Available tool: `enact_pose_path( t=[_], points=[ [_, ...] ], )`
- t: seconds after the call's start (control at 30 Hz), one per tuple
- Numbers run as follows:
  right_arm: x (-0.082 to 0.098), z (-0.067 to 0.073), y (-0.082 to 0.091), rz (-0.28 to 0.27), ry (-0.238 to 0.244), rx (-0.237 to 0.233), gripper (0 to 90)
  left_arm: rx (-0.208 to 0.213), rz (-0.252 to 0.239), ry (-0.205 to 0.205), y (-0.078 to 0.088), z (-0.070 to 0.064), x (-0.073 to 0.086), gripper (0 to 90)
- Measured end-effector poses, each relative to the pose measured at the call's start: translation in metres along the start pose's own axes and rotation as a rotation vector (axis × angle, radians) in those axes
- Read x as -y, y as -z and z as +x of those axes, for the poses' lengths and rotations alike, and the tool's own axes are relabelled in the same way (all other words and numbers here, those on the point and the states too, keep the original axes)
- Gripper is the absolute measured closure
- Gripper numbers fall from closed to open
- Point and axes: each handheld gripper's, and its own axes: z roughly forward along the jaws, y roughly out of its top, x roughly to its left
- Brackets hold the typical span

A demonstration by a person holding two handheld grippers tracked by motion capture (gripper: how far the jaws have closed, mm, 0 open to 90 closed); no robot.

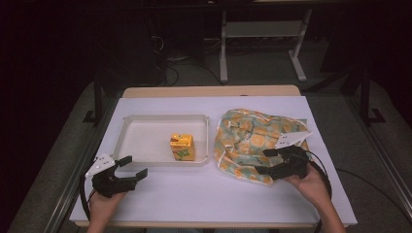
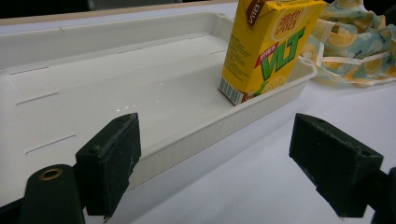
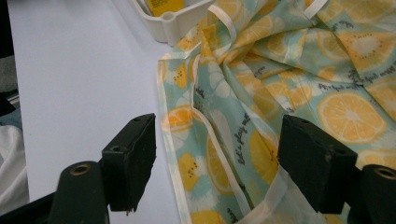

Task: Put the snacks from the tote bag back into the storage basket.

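Nearest the person, the left claw (image 1: 130,167) sits over the white desk (image 1: 194,194) at its near left, jaws spread wide and holding nothing. In the left gripper view that claw (image 2: 215,161) straddles bare desk surface and the near wall of the tray (image 2: 196,135), one jaw over the tray edge, the other over the desk.

The right claw (image 1: 268,161) is at the near right, held by the right hand (image 1: 311,184). Its jaws are also wide apart and grip nothing; in the right gripper view the claw (image 3: 219,154) hangs over the near left edge of the patterned bag (image 3: 289,84), one jaw above bare desk, the other above the fabric.

Farther in, the shallow white tray (image 1: 141,126) lies left of centre. A yellow drink carton (image 1: 182,147) stands upright in its near right corner, close to the tray wall. Just beside the tray's right end lies the crumpled bag (image 1: 252,136), pale green with orange and lemon slices, its edge near the tray corner.

Beyond the desk's far wooden edge (image 1: 209,91) the floor is dark, with table legs (image 1: 223,48) and cables.
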Motion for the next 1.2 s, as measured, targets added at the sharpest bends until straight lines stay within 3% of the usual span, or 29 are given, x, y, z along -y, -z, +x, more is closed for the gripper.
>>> enact_pose_path(
  t=[0.37,0.83,1.03,1.2],
  points=[
    [0.025,0.001,0.007,-0.032,-0.039,0.013,26.5,0.031,0.006,-0.013,-0.003,-0.004,0.0,16.2],
    [0.046,0.008,0.017,-0.07,-0.065,0.031,26.1,0.027,0.018,-0.043,-0.003,-0.007,-0.001,16.3],
    [0.064,0.022,0.025,-0.098,-0.087,0.032,25.0,0.028,0.021,-0.052,-0.005,-0.008,-0.002,16.3],
    [0.068,0.03,0.027,-0.118,-0.075,0.046,24.0,0.031,0.023,-0.059,-0.006,-0.009,-0.002,16.2]
  ],
)
